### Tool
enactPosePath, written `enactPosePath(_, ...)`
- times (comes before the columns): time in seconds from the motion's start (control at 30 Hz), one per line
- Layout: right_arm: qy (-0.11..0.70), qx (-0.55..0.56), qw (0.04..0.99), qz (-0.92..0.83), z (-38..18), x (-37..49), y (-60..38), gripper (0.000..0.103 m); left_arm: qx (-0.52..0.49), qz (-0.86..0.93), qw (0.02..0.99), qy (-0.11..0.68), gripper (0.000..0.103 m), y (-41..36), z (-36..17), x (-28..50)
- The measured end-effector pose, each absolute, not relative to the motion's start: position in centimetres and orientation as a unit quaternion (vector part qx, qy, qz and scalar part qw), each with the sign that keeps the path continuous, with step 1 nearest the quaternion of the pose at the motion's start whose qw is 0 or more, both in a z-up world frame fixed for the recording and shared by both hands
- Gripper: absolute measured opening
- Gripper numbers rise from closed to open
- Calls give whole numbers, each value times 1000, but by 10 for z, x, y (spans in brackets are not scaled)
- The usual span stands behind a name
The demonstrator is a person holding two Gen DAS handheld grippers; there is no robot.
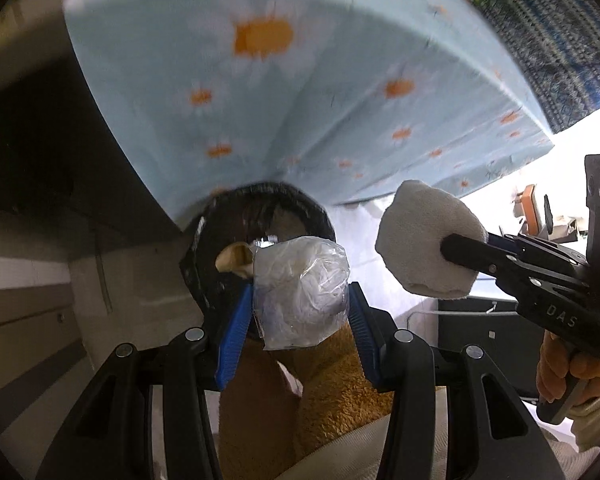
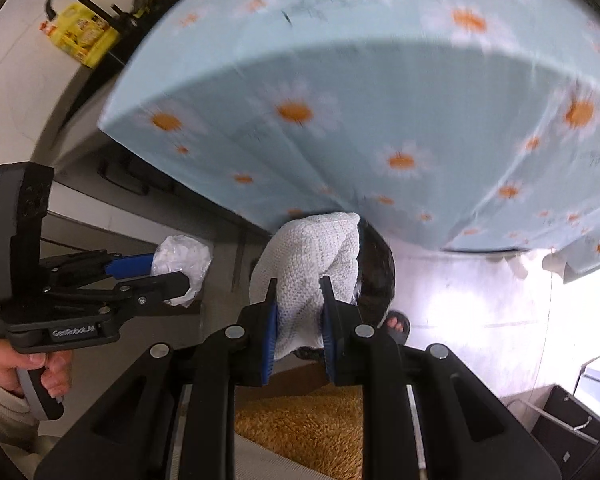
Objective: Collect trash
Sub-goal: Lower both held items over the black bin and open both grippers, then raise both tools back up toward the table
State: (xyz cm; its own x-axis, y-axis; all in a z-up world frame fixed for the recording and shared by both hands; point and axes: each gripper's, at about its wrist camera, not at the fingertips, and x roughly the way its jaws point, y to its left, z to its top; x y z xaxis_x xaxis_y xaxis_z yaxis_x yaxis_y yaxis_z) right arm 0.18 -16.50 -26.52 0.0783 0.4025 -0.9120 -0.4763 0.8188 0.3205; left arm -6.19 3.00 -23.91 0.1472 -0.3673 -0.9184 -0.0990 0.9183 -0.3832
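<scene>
Left wrist view: left claw pinches a crumpled clear plastic bag, blue ribbed pads pressed on both sides. Bag is thin, crinkled film, wadded to a rough ball w/ white stuff inside. Directly beyond the bag, just past the claw tips, sits a round bin lined w/ black film; a tan scrap shows at its left rim. Bin lies under the edge of a desk draped w/ pale blue cloth, daisy print, blurred. To the right, right claw is shut on a white paper wad, soft and rounded; a hand grips its handle. Orange fuzzy fabric fills the near foreground.

Right wrist view: right claw clamps the white wad, a dimpled paper-towel texture, long axis running away from the camera. Bin opening shows just behind and right of the wad. Left claw w/ its bag is to the left, level w/ it. A sandalled foot is near the bin base.

Judgement: both loads hang close above the bin mouth, left one appears nearer centre; next step likely release into the bin. Risk: light film may cling to a pad.
</scene>
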Motion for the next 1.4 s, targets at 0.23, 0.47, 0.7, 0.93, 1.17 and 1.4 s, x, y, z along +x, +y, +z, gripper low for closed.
enactPosePath(0.23,646,-29,705,291,-311,6,-161,21,-178,-84,700,686,46,19,-281,-70)
enactPosePath(0.47,667,-33,686,288,-344,9,-160,22,-170,-80,675,714,46,13,-311,-69)
enactPosePath(0.7,671,-23,685,283,-347,15,-162,32,-152,-76,668,724,50,4,-316,-62)
enactPosePath(0.93,668,-8,691,276,-343,21,-168,40,-156,-59,668,725,66,12,-314,-59)
enactPosePath(1.17,665,-2,700,261,-333,21,-175,40,-152,-60,670,724,66,18,-306,-61)
enactPosePath(1.4,650,-3,716,255,-305,12,-179,43,-157,-66,691,702,66,25,-279,-63)
